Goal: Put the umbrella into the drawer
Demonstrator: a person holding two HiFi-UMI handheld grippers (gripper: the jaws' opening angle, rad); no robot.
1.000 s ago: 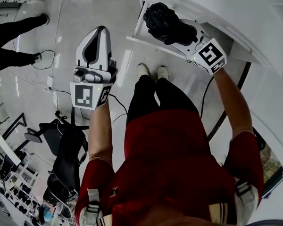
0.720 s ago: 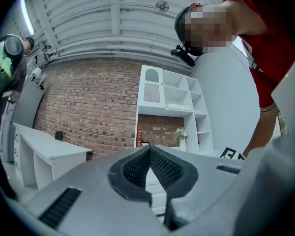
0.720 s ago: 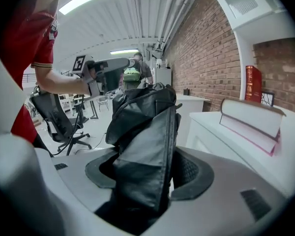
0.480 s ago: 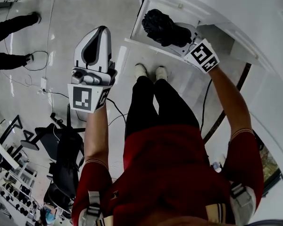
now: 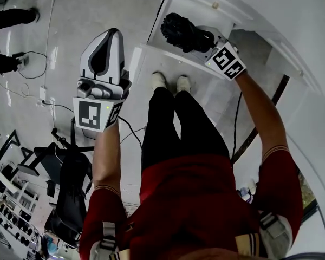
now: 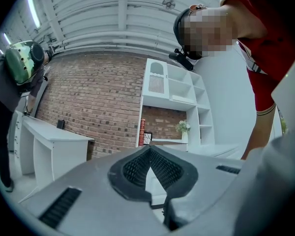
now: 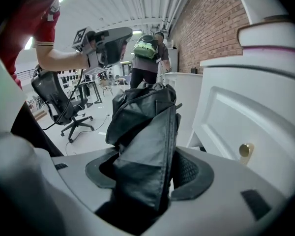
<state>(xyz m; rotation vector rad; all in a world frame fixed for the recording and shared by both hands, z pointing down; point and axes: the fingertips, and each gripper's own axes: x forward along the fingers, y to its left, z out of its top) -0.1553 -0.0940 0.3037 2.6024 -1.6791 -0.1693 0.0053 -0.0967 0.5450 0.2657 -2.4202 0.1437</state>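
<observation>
A black folded umbrella [image 5: 183, 31] is clamped in my right gripper [image 5: 205, 41], whose jaws are shut on its lower part. In the head view it hangs over the open white drawer [image 5: 170, 53], which is pulled out from the white cabinet [image 5: 244, 15]. The right gripper view shows the umbrella [image 7: 142, 132] filling the space between the pads of my right gripper [image 7: 147, 173], beside a white drawer front with a brass knob [image 7: 244, 150]. Away from the drawer on the left, my left gripper [image 5: 114, 34] is held up over the floor. Its jaws [image 6: 150, 166] meet at the tips and hold nothing.
The person's white shoes [image 5: 169, 82] stand just before the drawer. A black office chair [image 5: 70, 177] and cables [image 5: 27, 64] are on the floor at left. Another person with a green backpack [image 7: 146, 50] stands further back. A brick wall [image 6: 93, 102] and white shelves [image 6: 174, 100] lie ahead of the left gripper.
Both grippers have sunk lower. The right one has carried the umbrella down and closer over the open drawer. The left one has drifted slightly left, still shut.
</observation>
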